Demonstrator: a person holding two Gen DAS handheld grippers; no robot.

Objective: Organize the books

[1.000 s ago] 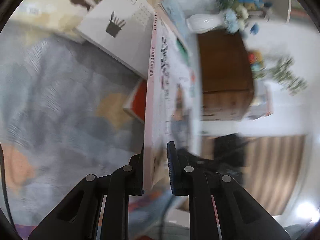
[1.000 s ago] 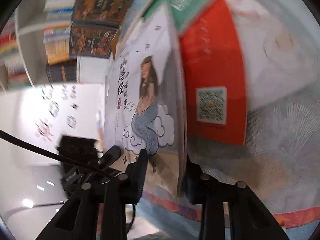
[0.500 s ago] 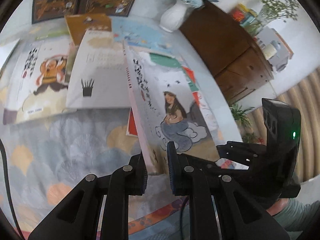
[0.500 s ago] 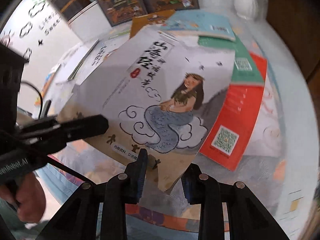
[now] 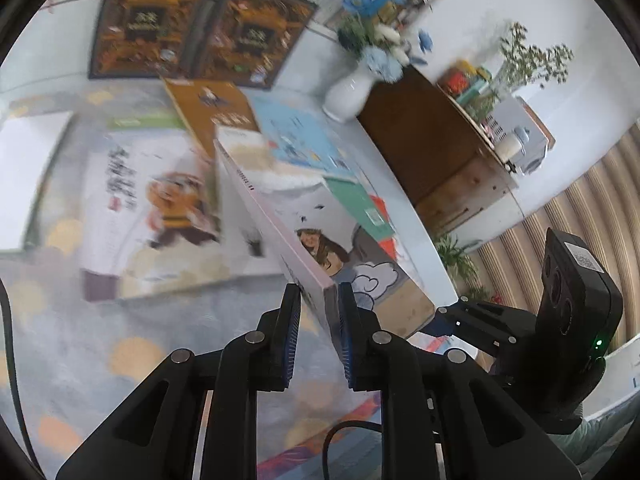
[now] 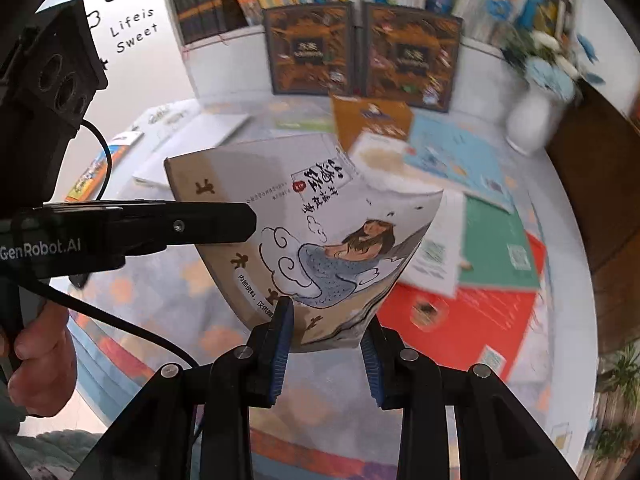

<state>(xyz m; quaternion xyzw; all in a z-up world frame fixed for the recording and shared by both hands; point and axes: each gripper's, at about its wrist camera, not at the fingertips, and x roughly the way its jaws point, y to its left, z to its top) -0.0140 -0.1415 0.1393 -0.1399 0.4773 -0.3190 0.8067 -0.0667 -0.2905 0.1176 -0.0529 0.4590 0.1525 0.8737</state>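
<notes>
A white book with a mermaid drawing (image 6: 320, 220) hangs above the rug, held from two sides. In the left wrist view I see its pink spine (image 5: 276, 220) edge-on, its near corner between the pads of my left gripper (image 5: 318, 320), whose jaws are easing open with the book between them. My right gripper (image 6: 326, 332) is shut on the book's near bottom edge, and the cover bows upward. The left gripper (image 6: 248, 220) reaches in over the book's left edge. The right gripper (image 5: 444, 312) shows at the book's lower right corner.
Several books lie on the patterned rug (image 5: 100, 340): orange (image 6: 372, 120), light blue (image 6: 452, 152), green (image 6: 496, 248), red (image 6: 488, 316). Two dark brown books (image 6: 360, 52) lean on a full shelf. A white vase (image 5: 346, 92) stands by a wooden cabinet (image 5: 424, 148). A hand (image 6: 40, 352) holds the left gripper.
The book has gone from standing on edge to cover-up and has risen off the floor pile. Both grippers rolled and lifted with it, bringing the shelf into view.
</notes>
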